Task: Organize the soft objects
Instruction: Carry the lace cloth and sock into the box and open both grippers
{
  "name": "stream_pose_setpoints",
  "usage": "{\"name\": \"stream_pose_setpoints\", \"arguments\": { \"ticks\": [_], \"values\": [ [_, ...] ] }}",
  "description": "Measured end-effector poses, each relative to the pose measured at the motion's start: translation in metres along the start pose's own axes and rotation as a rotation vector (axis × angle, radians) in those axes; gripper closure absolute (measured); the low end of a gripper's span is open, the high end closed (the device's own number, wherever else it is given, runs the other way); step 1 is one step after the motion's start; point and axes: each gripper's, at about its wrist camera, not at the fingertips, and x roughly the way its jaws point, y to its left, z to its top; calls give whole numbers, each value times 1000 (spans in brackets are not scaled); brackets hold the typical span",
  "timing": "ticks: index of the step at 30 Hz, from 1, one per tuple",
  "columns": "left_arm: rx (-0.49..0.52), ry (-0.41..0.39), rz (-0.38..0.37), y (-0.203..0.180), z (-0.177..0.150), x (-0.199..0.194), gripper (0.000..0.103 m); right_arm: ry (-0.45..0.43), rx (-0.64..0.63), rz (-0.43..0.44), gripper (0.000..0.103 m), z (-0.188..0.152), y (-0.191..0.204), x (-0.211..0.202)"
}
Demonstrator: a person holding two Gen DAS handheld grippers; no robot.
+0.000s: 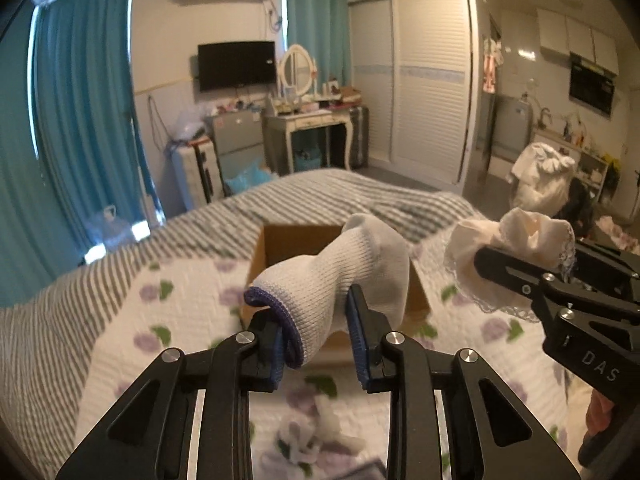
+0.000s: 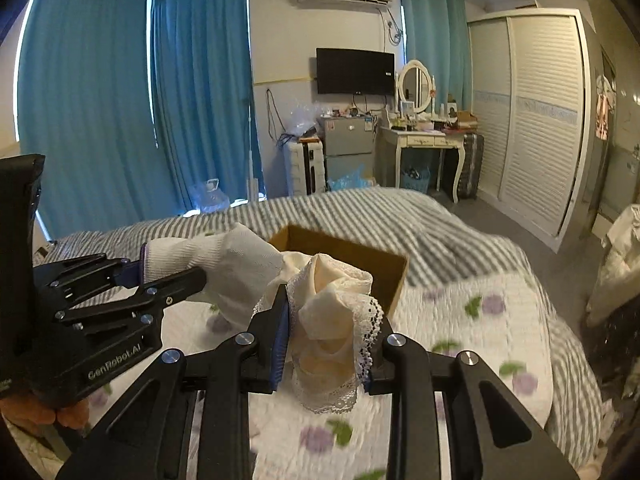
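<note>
From my left wrist camera I see a bed point(image 1: 120, 320) under a floral quilt, with a striped blanket toward its far edge, teal curtains point(image 1: 84, 120) and a white wardrobe point(image 1: 432, 80) beyond. My left gripper point(image 1: 316, 332) is clamped on a white sock point(image 1: 336, 276) above a cardboard box point(image 1: 296, 248) mid-bed.

From my right wrist camera, my right gripper point(image 2: 326, 344) pinches a cream lace-trimmed cloth point(image 2: 332, 320) just before that box point(image 2: 360, 256); the sock point(image 2: 224, 264) hangs beside it.

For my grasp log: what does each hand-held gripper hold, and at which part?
The left hand-held gripper holds the white sock near its purple-edged cuff. The right hand-held gripper holds the cream lace-trimmed cloth, bunched, around its middle.
</note>
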Motion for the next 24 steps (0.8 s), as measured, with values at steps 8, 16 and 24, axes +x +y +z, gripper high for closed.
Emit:
{"name": "stream_pose_setpoints", "arguments": {
  "ticks": [8, 16, 24],
  "values": [
    [19, 45, -10, 12, 18, 80, 76, 67, 50, 14, 76, 32, -29, 90],
    [87, 99, 11, 10, 0, 138, 70, 155, 86, 28, 76, 17, -51, 163],
    [84, 81, 74, 12, 0, 141, 26, 165, 125, -2, 39, 8, -64, 178]
  ]
}}
